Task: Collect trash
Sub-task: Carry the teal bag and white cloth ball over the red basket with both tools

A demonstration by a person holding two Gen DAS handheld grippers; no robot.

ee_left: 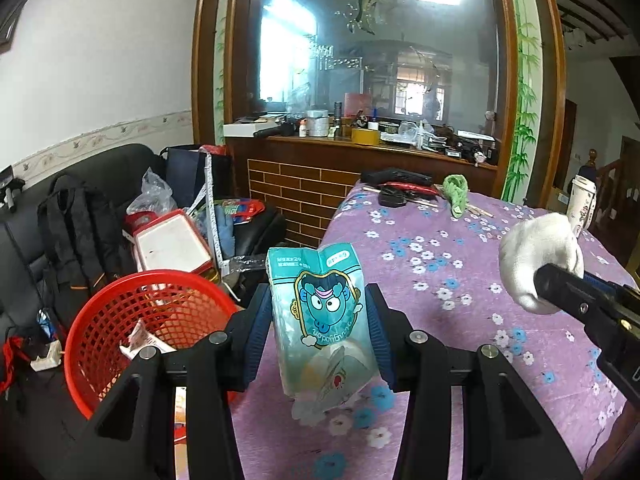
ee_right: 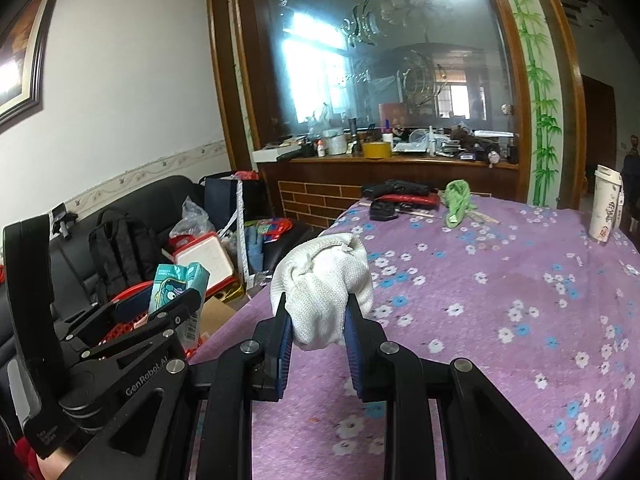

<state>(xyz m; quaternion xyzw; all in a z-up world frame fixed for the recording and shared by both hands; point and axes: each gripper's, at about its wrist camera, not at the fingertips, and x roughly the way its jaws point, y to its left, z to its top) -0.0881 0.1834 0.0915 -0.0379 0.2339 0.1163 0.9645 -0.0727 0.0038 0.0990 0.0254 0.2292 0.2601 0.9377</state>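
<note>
My left gripper (ee_left: 318, 320) is shut on a teal tissue packet (ee_left: 320, 320) with a cartoon face, held above the left edge of the purple flowered table (ee_left: 440, 272). A red mesh basket (ee_left: 120, 320) stands just left of it, below the table edge, with some paper inside. My right gripper (ee_right: 318, 320) is shut on a crumpled white cloth (ee_right: 320, 284) above the table. The cloth also shows in the left wrist view (ee_left: 536, 256). The left gripper and packet (ee_right: 176, 284) show at the left of the right wrist view.
A green rag (ee_right: 456, 200), black objects (ee_right: 396, 188) and chopsticks lie at the table's far end. A white cup (ee_right: 606, 204) stands at the right edge. A black sofa (ee_left: 100, 176) on the left holds a backpack, bags and a white box (ee_left: 172, 244). A wooden counter stands behind.
</note>
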